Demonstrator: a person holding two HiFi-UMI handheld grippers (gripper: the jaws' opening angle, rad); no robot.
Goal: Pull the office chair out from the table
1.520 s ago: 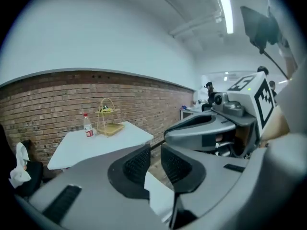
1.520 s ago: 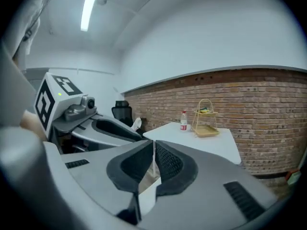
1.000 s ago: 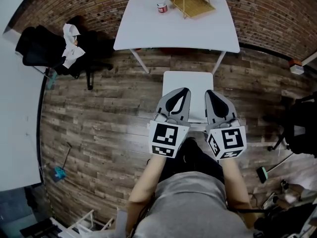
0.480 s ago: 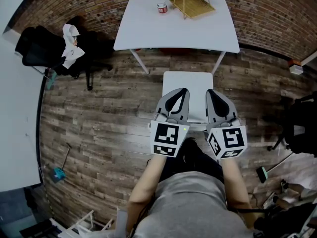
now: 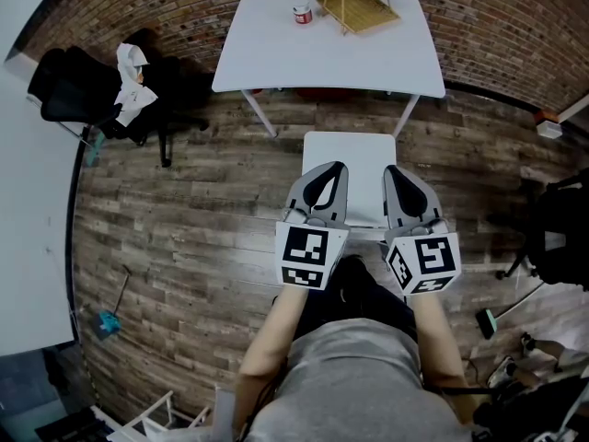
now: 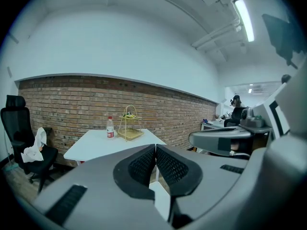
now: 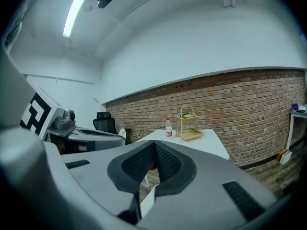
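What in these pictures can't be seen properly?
- White square top: its near edge is hidden under the left claw and right claw in the head view; contact unclear.
- Bottle label: too small in every view.
- Black chair at right: cut off by the head view's right edge.

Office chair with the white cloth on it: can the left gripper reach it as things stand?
Probably not without walking over. The office chair stands off to the left across the floor, while the shut left gripper points ahead. Nothing blocks the way.
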